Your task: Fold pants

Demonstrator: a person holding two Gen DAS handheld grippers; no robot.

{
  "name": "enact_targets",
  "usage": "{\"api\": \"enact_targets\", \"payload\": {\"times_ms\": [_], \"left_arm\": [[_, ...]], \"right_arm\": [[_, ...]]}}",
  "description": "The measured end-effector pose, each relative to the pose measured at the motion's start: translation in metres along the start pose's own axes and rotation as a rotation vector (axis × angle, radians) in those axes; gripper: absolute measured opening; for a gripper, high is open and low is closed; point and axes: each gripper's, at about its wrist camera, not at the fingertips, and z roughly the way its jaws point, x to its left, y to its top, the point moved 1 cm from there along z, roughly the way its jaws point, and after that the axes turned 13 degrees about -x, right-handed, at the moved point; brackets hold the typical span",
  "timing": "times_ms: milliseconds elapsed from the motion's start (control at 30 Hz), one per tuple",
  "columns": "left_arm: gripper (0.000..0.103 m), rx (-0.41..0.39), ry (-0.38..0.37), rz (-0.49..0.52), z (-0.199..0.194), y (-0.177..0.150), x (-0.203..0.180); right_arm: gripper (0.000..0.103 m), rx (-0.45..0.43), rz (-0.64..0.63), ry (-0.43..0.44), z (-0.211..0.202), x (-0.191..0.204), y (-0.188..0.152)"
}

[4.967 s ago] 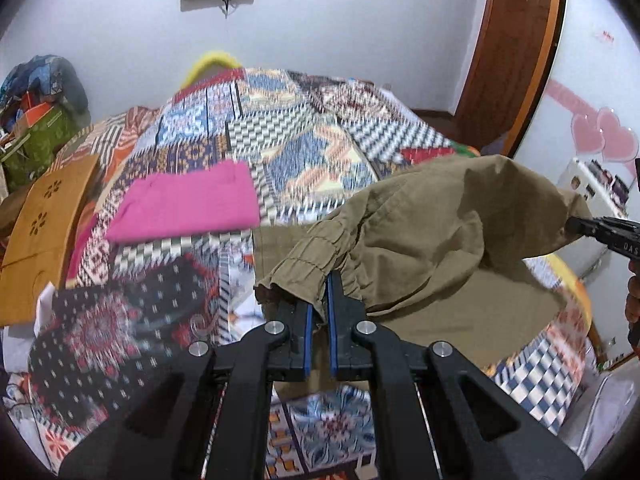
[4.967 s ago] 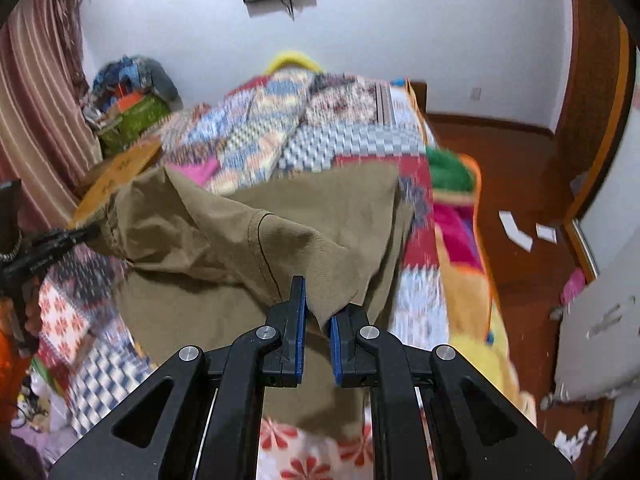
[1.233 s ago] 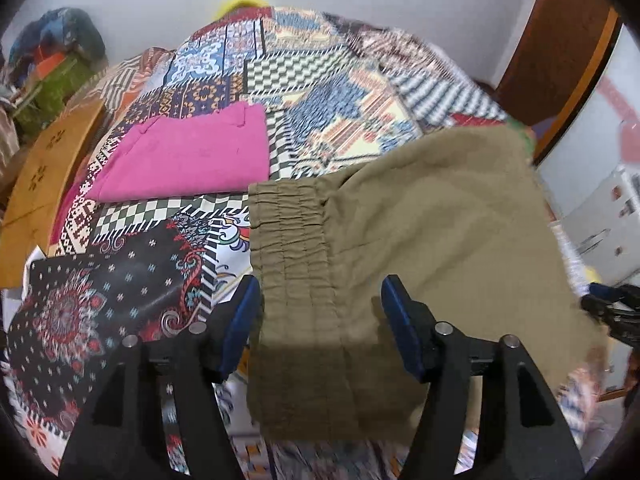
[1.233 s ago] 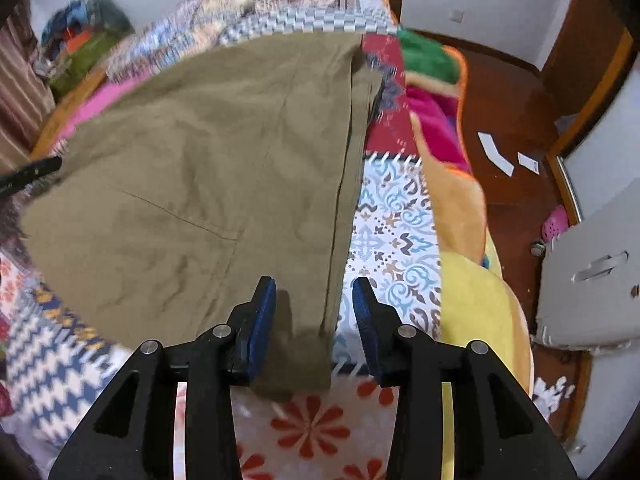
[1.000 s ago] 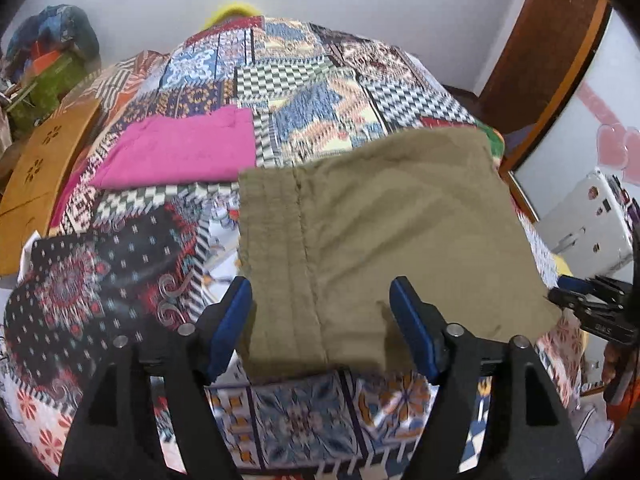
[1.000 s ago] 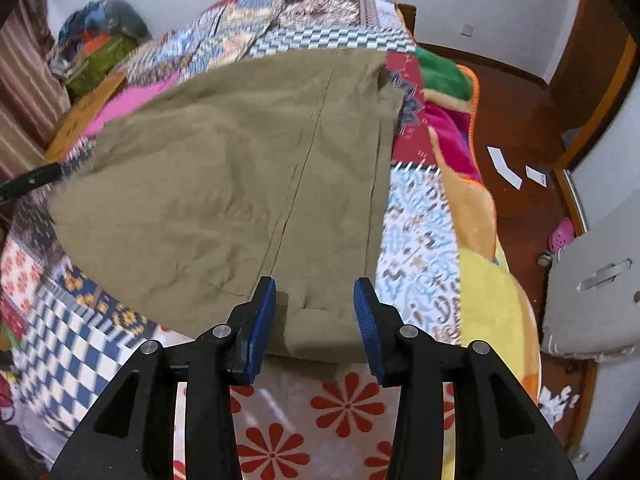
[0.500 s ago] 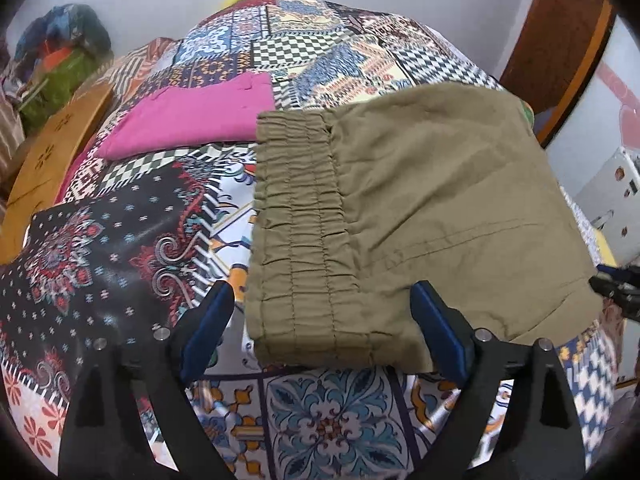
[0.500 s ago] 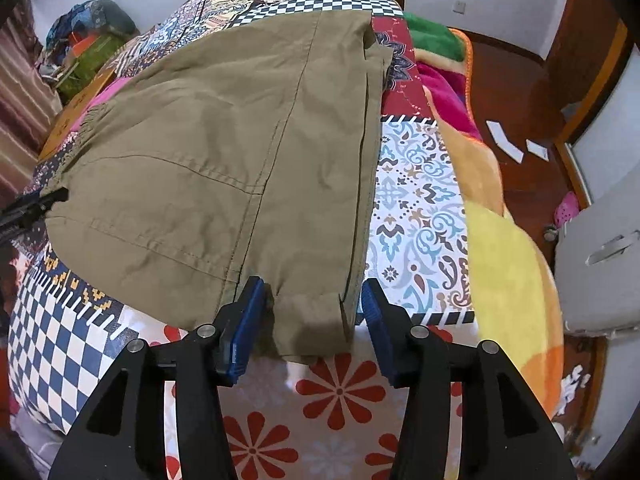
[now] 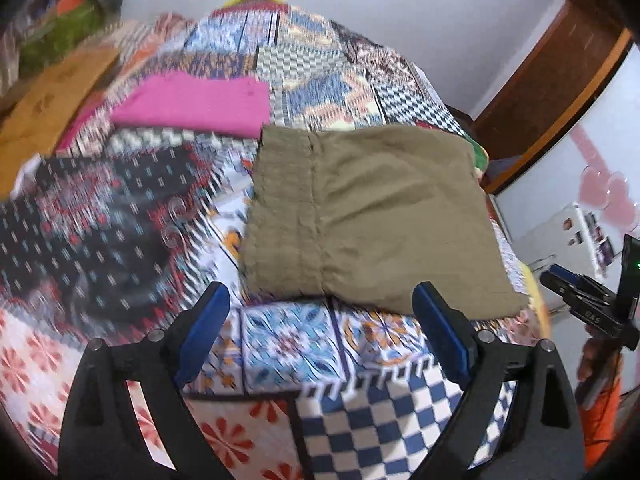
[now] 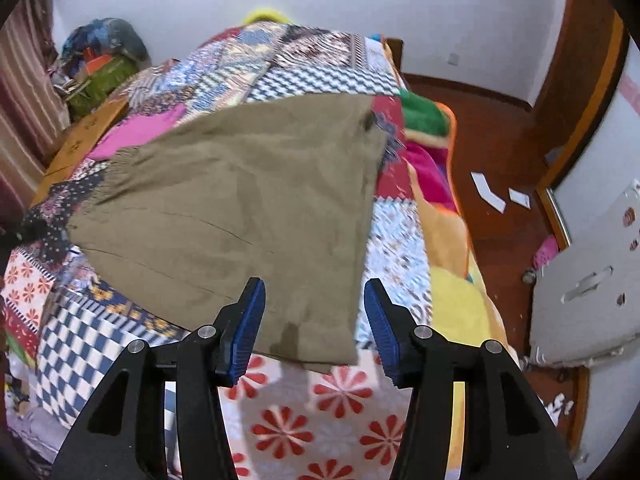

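The olive-brown pants (image 9: 372, 216) lie folded flat on the patchwork bed, the elastic waistband on the left side. In the right wrist view the pants (image 10: 240, 208) spread across the bed with a hem corner near the jaws. My left gripper (image 9: 322, 332) is open and empty, held back above the near edge of the pants. My right gripper (image 10: 314, 320) is open and empty, just above the near hem corner. The right gripper also shows at the right edge of the left wrist view (image 9: 588, 304).
A folded pink garment (image 9: 196, 104) lies beyond the pants on the patchwork bedspread (image 9: 288, 340). A wooden board (image 9: 52, 96) and a pile of bags (image 10: 100, 60) sit at the left side. A wooden floor (image 10: 500, 184) and white cabinet (image 10: 592, 280) lie right of the bed.
Both grippers let go of the pants, which now lie flat and folded. Over the last second both grippers drew back and up from the cloth, jaws open wider.
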Motion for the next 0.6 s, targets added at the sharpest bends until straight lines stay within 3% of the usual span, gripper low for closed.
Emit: {"api": "enact_targets", "payload": {"times_ms": [100,267,600], "left_arm": [[0.094,0.051,-0.027,-0.057,0.007,-0.013,0.001],[0.094,0.149,-0.132,-0.245,0.032,-0.031,0.012],[0.099,0.124,-0.241,-0.431,0.06,-0.019,0.021]], "right_arm": [[0.048,-0.011,-0.039,0.003,0.006,0.015,0.002],[0.048,-0.006,-0.076,0.04,0.012,0.038,0.004],[0.048,0.04,-0.124,0.101,0.05,0.077,0.009]]}}
